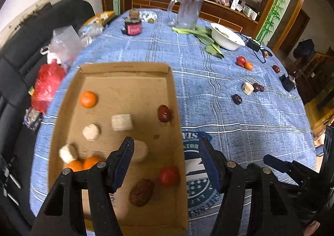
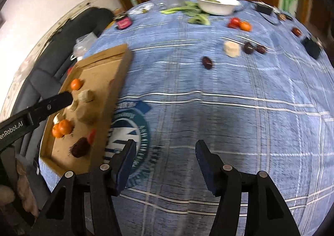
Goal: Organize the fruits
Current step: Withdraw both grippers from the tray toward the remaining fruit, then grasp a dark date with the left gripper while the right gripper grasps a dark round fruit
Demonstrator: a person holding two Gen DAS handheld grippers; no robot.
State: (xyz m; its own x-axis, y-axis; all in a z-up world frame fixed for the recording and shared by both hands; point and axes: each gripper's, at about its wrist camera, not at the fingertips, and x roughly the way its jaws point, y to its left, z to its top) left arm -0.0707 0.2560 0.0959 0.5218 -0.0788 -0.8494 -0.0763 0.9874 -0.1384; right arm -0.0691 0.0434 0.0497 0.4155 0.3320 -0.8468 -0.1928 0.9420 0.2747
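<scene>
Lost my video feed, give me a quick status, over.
Both tools open, empty: left tool over cardboard tray, right tool over tablecloth. Tray part filled; loose fruits still across table. Path unobstructed.

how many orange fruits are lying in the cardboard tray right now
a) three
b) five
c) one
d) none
a: the cardboard tray holds one orange alone near its far end and a touching pair of oranges at its near left side, three in all; a fourth orange fruit lies out on the blue tablecloth, not in the tray.
</scene>
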